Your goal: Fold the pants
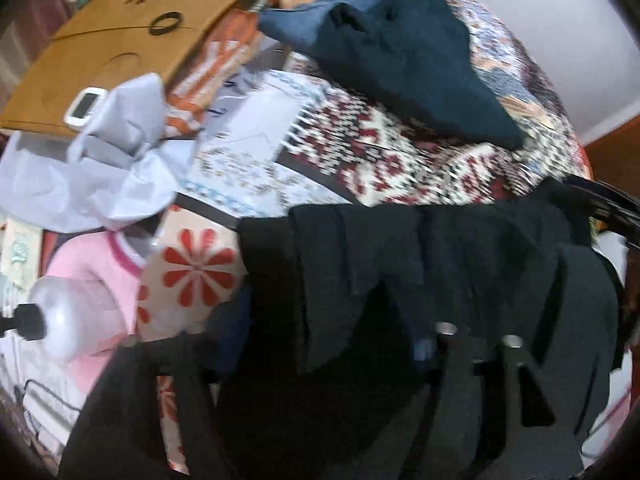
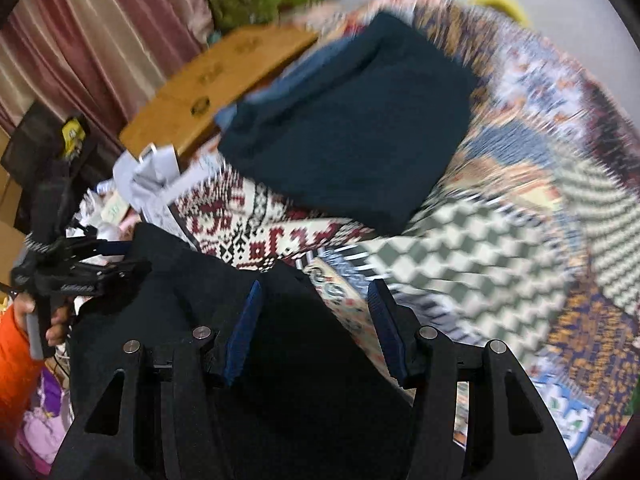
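Black pants (image 1: 420, 280) hang bunched over my left gripper (image 1: 320, 360), which is shut on their edge; the cloth hides its fingertips. In the right wrist view the same black pants (image 2: 200, 300) drape across the left side and under my right gripper (image 2: 316, 320). Its blue pads (image 2: 248, 320) stand wide apart with black cloth lying between them, not clamped. My left gripper (image 2: 100, 272) shows at the left in that view, pinching the pants' edge. A folded dark navy garment (image 2: 352, 120) lies further back on the patterned quilt (image 2: 500, 220).
A cardboard box (image 1: 120, 40) lies at the back left beside the quilt (image 1: 380, 160). Pale grey clothes (image 1: 100, 168), a pink garment (image 1: 92, 264) and a white bottle (image 1: 64, 316) sit at the left. Curtains (image 2: 100, 40) hang behind.
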Demonstrator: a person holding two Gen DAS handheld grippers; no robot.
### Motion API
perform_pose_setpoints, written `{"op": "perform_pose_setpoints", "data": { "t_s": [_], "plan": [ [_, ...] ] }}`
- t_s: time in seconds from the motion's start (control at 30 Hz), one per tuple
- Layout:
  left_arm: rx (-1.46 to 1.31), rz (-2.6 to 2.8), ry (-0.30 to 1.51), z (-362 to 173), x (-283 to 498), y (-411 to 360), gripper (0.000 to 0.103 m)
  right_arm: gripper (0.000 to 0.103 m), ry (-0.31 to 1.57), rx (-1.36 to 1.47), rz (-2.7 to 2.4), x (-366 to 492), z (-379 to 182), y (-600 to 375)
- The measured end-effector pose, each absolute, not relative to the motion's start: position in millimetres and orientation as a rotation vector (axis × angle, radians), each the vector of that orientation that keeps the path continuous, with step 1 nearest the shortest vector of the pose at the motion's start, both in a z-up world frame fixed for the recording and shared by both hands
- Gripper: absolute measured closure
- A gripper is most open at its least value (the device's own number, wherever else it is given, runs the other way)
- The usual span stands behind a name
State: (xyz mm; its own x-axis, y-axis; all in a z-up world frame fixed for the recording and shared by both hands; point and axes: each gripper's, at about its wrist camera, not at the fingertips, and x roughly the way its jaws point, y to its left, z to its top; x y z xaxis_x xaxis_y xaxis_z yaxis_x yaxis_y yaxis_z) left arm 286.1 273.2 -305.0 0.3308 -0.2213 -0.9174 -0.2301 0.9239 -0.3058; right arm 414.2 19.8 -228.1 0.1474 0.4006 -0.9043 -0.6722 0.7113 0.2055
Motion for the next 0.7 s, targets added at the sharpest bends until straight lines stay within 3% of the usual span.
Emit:
{"op": "perform_pose_setpoints", "data": {
  "t_s": [0.2,0.3,0.47,0.7],
  "plan": [
    [-0.181,0.024,1.188,-292.2,281.6,252.5,0.071,0.089,1.135,-0.389,0.818,398.3,-236.8,36.7],
    [-0.032,0.070,1.172,-291.3,278.6,245.5,0.073,0.093,1.096,-0.429,0.786,396.6,-237.2,39.2],
    [-0.050,0.105,1.182,-298.4,280.8,255.0,0.072,0.093,1.099,-0.421,0.733,402.1,-243.1,42.9],
    [-0.147,0.126,1.170,-271.7,261.8,264.5,0.072,0.081,1.023,-0.434,0.707,372.4,-198.6,27.0]
  ]
}}
